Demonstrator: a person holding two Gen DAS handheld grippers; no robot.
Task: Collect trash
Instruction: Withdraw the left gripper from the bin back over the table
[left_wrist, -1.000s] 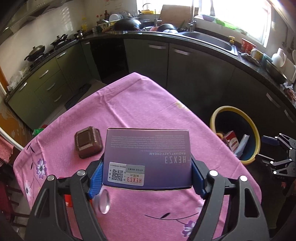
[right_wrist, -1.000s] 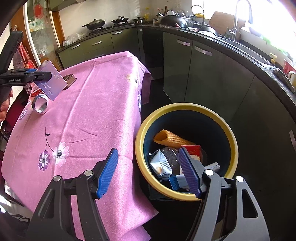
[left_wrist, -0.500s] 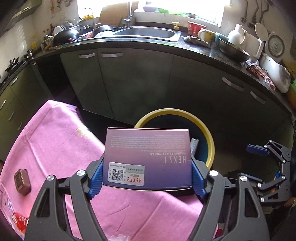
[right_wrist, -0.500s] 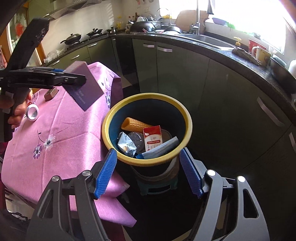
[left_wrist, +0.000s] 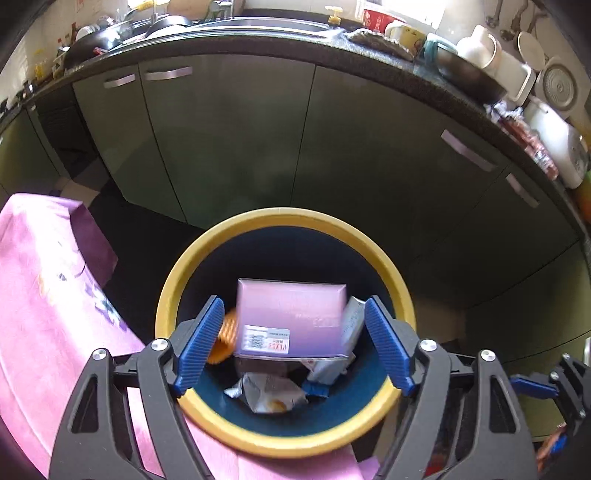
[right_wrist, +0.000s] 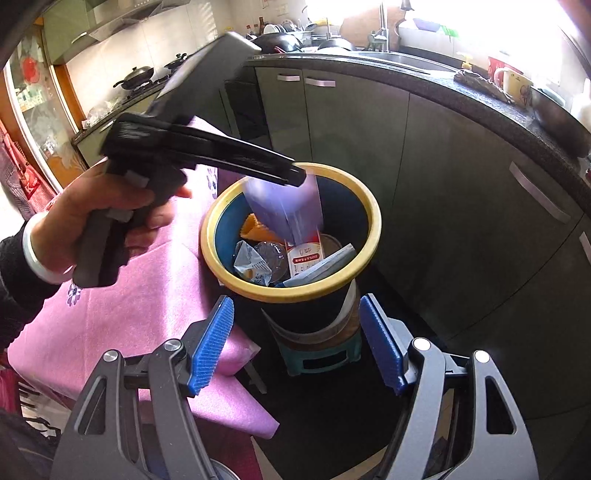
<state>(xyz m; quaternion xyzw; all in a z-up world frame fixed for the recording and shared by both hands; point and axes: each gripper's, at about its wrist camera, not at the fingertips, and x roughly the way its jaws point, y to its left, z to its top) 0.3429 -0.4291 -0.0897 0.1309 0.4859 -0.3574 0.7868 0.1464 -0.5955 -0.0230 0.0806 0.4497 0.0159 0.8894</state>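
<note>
Swung from over the table (left_wrist: 44, 295) to above the bin (left_wrist: 284, 218); left gripper (left_wrist: 291, 343) jaws just opened wide, pads clear of the box (left_wrist: 291, 317), now dropping loose into the bin (blurred mid-fall). One more piece collected. Right gripper (right_wrist: 295, 347) gaping, empty, beside the bin. Counted: one bin, one box, two grippers, some four or five scraps below.

The table (right_wrist: 122, 314) is wearing a pink cloth with little purple flowers, hanging over the edge right beside the bin (right_wrist: 373, 221). The bin itself isn't standing on the dark floor (right_wrist: 332, 424), it's sitting up on a small green stool (right_wrist: 321, 356).
</note>
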